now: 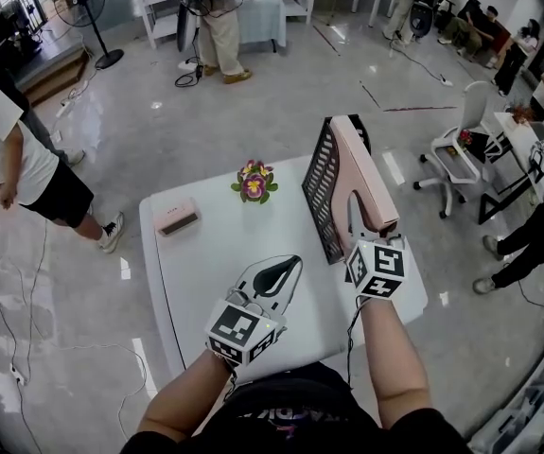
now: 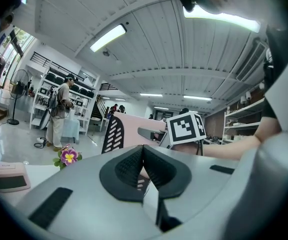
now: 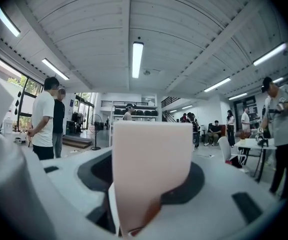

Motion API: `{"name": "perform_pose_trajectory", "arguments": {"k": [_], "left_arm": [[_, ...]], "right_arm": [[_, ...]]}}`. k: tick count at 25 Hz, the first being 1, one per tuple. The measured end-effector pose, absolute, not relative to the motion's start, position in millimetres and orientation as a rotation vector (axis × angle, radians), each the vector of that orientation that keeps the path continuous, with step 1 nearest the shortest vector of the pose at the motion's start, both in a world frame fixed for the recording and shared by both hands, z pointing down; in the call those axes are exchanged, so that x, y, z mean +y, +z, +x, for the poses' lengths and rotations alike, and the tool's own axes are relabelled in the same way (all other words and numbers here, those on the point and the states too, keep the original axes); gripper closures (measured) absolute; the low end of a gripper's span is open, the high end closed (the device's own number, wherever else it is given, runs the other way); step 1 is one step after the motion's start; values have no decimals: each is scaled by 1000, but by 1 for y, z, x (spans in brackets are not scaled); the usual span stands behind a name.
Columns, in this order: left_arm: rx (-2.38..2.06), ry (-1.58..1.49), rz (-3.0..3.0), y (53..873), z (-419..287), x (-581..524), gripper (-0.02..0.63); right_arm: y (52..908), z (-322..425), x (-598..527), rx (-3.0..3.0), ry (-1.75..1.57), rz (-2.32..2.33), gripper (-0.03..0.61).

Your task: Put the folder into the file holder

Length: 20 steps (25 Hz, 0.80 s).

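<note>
A black mesh file holder (image 1: 321, 183) stands on the right of the white table (image 1: 215, 263), and the pink folder (image 1: 366, 173) rests in it on its edge. My right gripper (image 1: 359, 218) is at the folder's near end. In the right gripper view the folder (image 3: 151, 169) fills the space between the jaws of the right gripper (image 3: 151, 184), with dark room showing beside it on the left; the pads do not seem to press it. My left gripper (image 1: 276, 274) hovers over the table's near middle, shut and empty. The left gripper view shows its pads meeting (image 2: 144, 159), with the holder (image 2: 112, 134) and folder (image 2: 133, 126) beyond.
A small pot of flowers (image 1: 254, 181) stands near the table's far edge, and a pink boxy device (image 1: 177, 220) lies at its left. An office chair (image 1: 456, 154) is to the right of the table. Several people stand or sit around the room.
</note>
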<state>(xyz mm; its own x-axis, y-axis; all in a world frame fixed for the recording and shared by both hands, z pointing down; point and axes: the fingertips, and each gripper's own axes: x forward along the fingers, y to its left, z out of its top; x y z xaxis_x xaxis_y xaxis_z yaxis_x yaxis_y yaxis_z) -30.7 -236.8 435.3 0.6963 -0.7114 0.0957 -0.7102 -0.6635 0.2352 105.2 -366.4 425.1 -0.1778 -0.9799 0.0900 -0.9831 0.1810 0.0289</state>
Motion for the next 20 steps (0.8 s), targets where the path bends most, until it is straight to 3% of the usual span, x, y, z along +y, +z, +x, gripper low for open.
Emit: {"name": "perform_pose_trajectory", "arguments": {"k": [20], "left_arm": [[-1158, 11, 2651, 434, -76, -184, 578]], "right_arm": [[431, 121, -275, -2266, 94, 2045, 344]]}}
